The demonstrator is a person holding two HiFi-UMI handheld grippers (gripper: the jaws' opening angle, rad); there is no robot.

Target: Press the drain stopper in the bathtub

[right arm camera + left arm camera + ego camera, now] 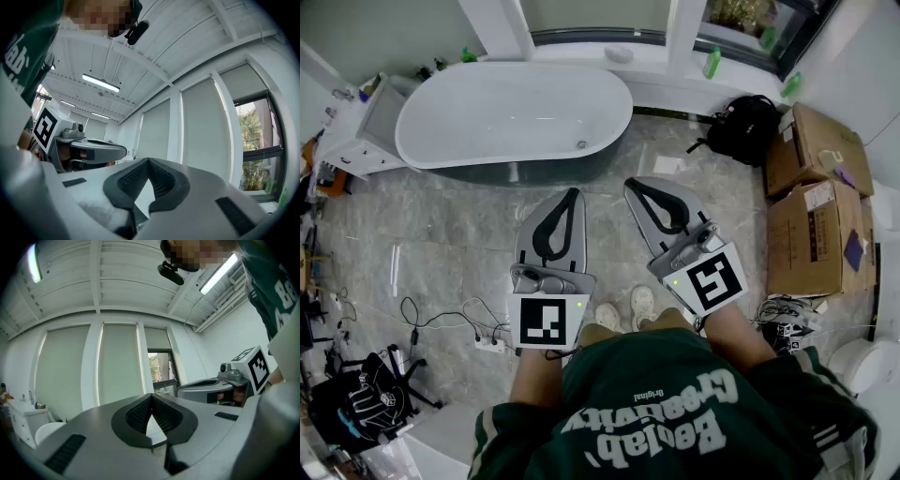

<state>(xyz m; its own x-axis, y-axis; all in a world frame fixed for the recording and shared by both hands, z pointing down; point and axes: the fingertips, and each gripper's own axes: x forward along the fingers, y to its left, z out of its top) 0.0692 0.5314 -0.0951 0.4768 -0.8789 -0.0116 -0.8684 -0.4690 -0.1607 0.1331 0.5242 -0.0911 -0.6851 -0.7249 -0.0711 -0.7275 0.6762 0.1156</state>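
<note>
While the left gripper (573, 193) and right gripper (632, 185) hang clenched on nothing over the marbled grey floor (441, 244), well short of the bathtub (487, 103), no pressing is done yet. The drain stopper (581, 144), a small round metallic disc, sits on the glossy white oval tub's bottom near its right end.

Bathtub (514, 117) at the far side of the floor, drain stopper (581, 144) in its right end. Vanity (366, 131) to its left, backpack (742, 127) to its right, boxes (816, 197) farther right. Left gripper (573, 193) and right gripper (631, 184) side by side before the tub.
</note>
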